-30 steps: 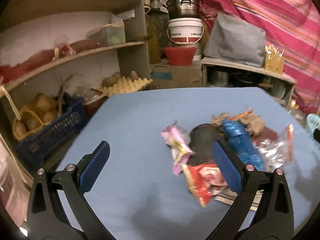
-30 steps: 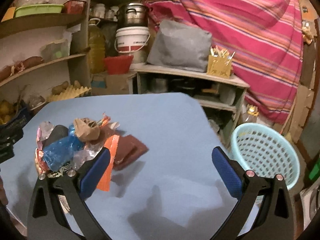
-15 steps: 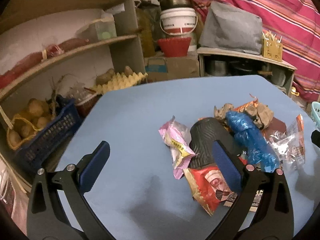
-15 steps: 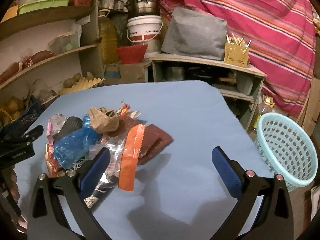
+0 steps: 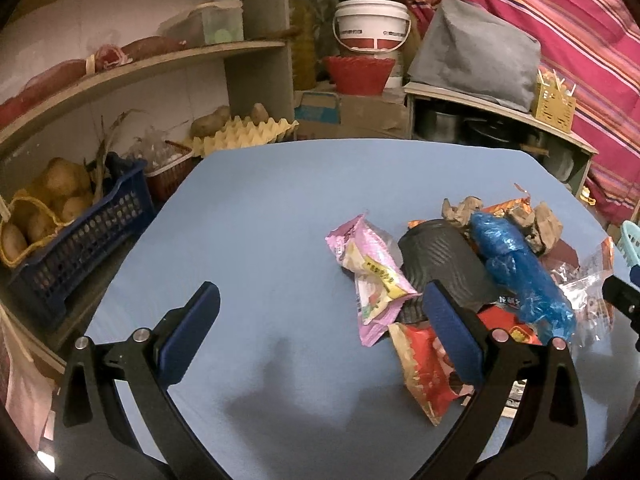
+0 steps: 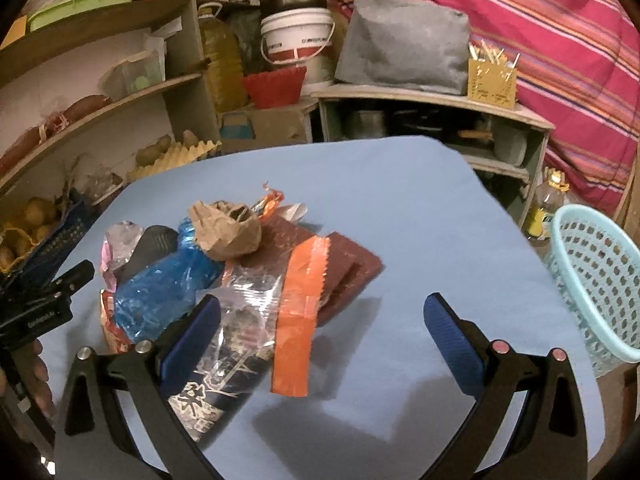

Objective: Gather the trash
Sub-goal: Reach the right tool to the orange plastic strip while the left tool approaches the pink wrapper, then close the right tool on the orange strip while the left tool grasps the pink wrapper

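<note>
I have both grippers hovering over the blue table [image 5: 260, 240], each with its jaws spread wide and nothing between the blue pads.

From the left wrist view, my left gripper [image 5: 320, 320] frames bare tabletop at lower centre, and the trash pile sits at the right of the frame. The pink wrapper [image 5: 370, 270] is glossy and crinkled, its long axis running from upper left down to lower right. Beside it lies a black ribbed piece [image 5: 440, 264], matte and rounded, with my right-hand pad in front of its lower edge. A blue plastic bag [image 5: 516, 268], twisted into a sausage shape, slants the same way, upper left to lower right. Below them a red foil packet [image 5: 424, 376] lies flat, torn at its lower edge.

From the right wrist view, my right gripper [image 6: 322, 332] hangs over the pile's near edge at lower centre. An orange strip [image 6: 300, 312] with a serrated top runs almost vertically in the frame. A clear crinkled packet [image 6: 244, 320] with a dark printed end lies left of it, partly behind my left pad. A crumpled brown paper ball [image 6: 226, 232] tops the blue bag, and flat maroon sachets [image 6: 348, 268] fan out to the right. A pale turquoise perforated basket [image 6: 596, 280] stands off the table at the right edge.
</note>
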